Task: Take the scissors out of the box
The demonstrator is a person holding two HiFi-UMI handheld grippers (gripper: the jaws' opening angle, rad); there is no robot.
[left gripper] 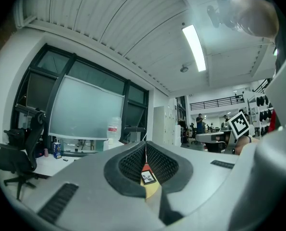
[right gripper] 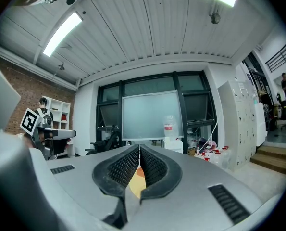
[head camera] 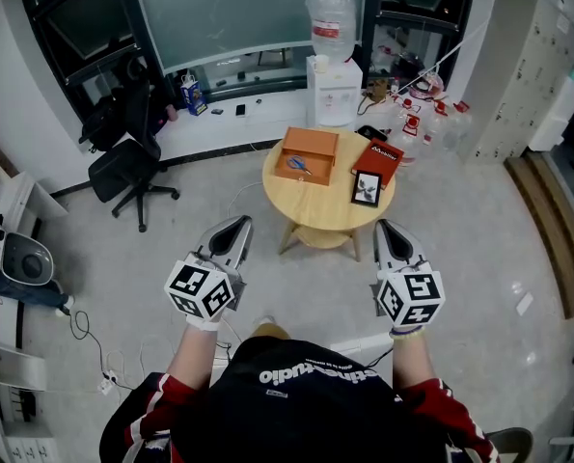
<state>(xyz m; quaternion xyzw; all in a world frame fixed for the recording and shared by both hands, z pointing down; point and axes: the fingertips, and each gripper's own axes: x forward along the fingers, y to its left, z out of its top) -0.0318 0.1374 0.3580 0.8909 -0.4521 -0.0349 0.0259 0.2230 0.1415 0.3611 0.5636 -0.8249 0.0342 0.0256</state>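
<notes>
An open orange wooden box [head camera: 306, 155] stands on the far left part of a round wooden table [head camera: 320, 210]. Blue-handled scissors [head camera: 299, 165] lie inside it. My left gripper [head camera: 241, 222] and right gripper [head camera: 384, 226] hang in the air on the near side of the table, well short of the box, both pointing toward it. Both are shut with nothing held. In the left gripper view the jaws [left gripper: 146, 144] meet along a thin line. The right gripper view shows the same [right gripper: 139, 148], with a sliver of tabletop [right gripper: 137, 181] below.
A red book [head camera: 378, 160] and a small black picture frame [head camera: 368, 188] lie on the table's right side. Behind the table stands a water dispenser [head camera: 333, 85]; a black office chair [head camera: 132, 167] is at left, bottles [head camera: 431, 123] at right, cables [head camera: 84, 340] on the floor.
</notes>
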